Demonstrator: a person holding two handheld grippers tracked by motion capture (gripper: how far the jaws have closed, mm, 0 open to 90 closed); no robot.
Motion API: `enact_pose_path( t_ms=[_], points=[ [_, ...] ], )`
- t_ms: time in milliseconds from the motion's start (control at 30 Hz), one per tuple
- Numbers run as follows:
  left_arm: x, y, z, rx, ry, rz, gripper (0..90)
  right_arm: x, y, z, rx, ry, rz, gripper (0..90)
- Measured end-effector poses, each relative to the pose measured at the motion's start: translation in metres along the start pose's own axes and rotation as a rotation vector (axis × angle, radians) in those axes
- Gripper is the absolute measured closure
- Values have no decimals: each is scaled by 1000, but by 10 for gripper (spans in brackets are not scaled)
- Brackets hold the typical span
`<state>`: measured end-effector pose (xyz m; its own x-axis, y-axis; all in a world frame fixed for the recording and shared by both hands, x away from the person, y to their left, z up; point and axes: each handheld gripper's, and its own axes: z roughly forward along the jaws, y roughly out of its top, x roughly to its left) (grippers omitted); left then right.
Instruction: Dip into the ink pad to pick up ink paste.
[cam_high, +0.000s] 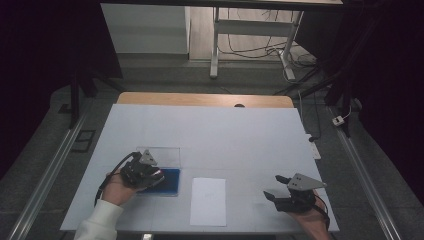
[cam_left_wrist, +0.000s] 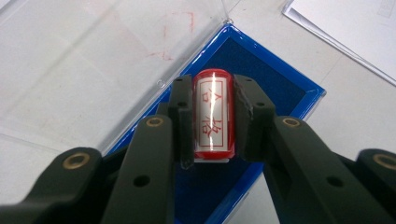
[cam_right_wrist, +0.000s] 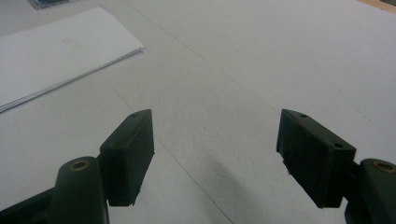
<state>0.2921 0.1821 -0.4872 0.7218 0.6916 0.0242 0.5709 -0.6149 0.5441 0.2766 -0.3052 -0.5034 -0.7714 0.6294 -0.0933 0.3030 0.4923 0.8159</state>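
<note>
Left gripper (cam_left_wrist: 212, 116) clamped on red cylindrical stamp (cam_left_wrist: 212, 114) — held just above blue-lined box (cam_left_wrist: 285, 100), clear lid (cam_left_wrist: 93, 70) folded open alongside. Right gripper (cam_right_wrist: 215, 154) with jaws spread wide, nothing between — resting over white table cover (cam_right_wrist: 261, 60), near paper stack (cam_high: 208, 201).

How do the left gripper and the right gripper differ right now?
The left gripper is shut on a red stamp above the blue ink pad; the right gripper is open and holds nothing. The left sits over the ink pad's open case, the right over bare table beside the paper. Both have black jaws.
</note>
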Motion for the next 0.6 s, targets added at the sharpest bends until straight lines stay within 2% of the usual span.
enact_pose_path(
  t_ms=[233, 333, 533, 567, 600],
  points=[
    [0, -1, 0, -7, 0, 1, 709, 0, 0, 0, 8, -2, -2, 278],
    [2, -2, 0, -11, -13, -9, 709, 0, 0, 1, 6, -5, -3, 278],
    [1, -1, 0, -13, -4, -5, 707, 0, 0, 0, 3, -1, 2, 279],
    [0, 0, -4, -25, -4, 10, 707, 0, 0, 0, 3, -1, 0, 279],
    [-1, 2, -6, -7, 1, 31, 707, 0, 0, 0, 1, 0, 1, 278]
  ],
)
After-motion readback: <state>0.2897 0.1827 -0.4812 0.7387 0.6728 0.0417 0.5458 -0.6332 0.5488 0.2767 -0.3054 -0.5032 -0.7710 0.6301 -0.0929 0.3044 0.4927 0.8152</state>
